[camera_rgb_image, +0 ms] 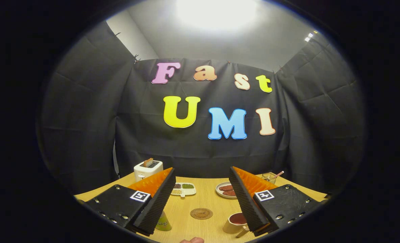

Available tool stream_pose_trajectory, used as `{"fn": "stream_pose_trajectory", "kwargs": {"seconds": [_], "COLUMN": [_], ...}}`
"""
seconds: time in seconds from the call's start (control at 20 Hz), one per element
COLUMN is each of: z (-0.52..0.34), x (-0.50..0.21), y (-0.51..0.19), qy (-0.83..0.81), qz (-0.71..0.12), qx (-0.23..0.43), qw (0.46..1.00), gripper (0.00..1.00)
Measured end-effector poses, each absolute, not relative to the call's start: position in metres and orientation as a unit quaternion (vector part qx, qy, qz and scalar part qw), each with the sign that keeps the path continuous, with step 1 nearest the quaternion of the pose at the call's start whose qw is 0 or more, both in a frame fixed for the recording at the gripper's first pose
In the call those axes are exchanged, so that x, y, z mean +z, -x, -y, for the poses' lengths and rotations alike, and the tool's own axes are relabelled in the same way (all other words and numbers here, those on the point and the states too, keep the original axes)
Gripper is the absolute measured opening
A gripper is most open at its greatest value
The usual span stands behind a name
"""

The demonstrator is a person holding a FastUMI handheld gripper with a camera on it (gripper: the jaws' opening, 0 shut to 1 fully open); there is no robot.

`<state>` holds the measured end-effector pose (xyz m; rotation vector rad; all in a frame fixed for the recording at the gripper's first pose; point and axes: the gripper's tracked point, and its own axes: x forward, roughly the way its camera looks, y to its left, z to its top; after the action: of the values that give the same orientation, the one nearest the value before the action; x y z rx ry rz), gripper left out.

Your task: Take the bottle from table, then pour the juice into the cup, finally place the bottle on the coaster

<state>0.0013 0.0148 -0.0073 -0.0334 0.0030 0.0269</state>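
Note:
My gripper is open wide above the wooden table, with nothing between its fingers. Beside the left finger, on its inner side, a pale green bottle stands on the table, mostly hidden by that finger. A round brown coaster lies on the table in the gap between the fingers. A cream cup with dark red liquid inside stands by the right finger, which covers its right side.
At the back left stands a white toaster with a slice in it. A divided white dish and a plate of reddish patties lie beyond the coaster. A small wire basket sits back right. A fingertip shows nearest me.

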Motion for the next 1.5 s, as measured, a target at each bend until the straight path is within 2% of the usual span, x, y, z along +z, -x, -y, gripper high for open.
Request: {"fn": "stream_pose_trajectory", "kwargs": {"seconds": [0.65, 1.5], "z": [-0.053, -0.116], "x": [-0.036, -0.125], "y": [-0.010, -0.021], "qy": [0.018, 0.006], "qz": [-0.002, -0.069], "qx": [0.015, 0.032], "qw": [1.000, 0.997], "gripper": [0.97, 0.97]}}
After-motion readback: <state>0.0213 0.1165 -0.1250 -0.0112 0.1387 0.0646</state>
